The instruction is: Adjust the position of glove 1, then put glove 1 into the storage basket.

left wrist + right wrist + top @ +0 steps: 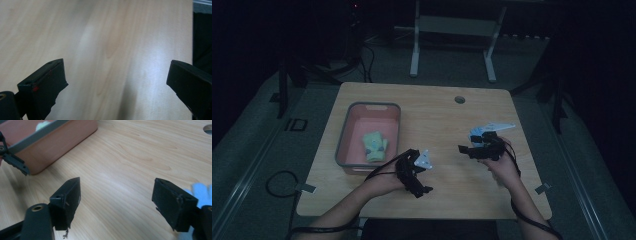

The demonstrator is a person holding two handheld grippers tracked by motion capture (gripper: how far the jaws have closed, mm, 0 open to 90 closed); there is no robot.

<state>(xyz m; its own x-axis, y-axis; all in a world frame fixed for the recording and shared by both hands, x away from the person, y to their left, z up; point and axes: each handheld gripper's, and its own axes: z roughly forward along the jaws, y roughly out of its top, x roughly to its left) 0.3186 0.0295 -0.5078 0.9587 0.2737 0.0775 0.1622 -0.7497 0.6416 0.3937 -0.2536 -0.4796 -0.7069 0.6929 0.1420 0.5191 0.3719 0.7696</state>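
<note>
**Both tongs open over the table, green toy lies in the pink tub**

The thing nearest to the grippers is a small soft toy (pixel 375 145), pale green w/ a bit of blue, looks like plush. It lies inside a pink tub (pixel 346 134), near the middle of it, toward the person's side. The tub is rectangular w/ rounded corners and a grey rim, smooth plastic; it stands on the left part of the table (pixel 437 115).

The left gripper (pixel 426 190) hangs just right of the tub, jaws wide apart, nothing btw. them; below them is bare wood. The right gripper (pixel 462 150) is well apart from the tub, on the right half, jaws also spread and empty. A pale blue thing (pixel 201 191), soft-looking, shows just behind its right jaw; what it is I cannot tell.

Table top is light wood grain, w/ a round hole (pixel 459 99) near the far edge. Nothing stands btw. the grippers and the tub.
</note>
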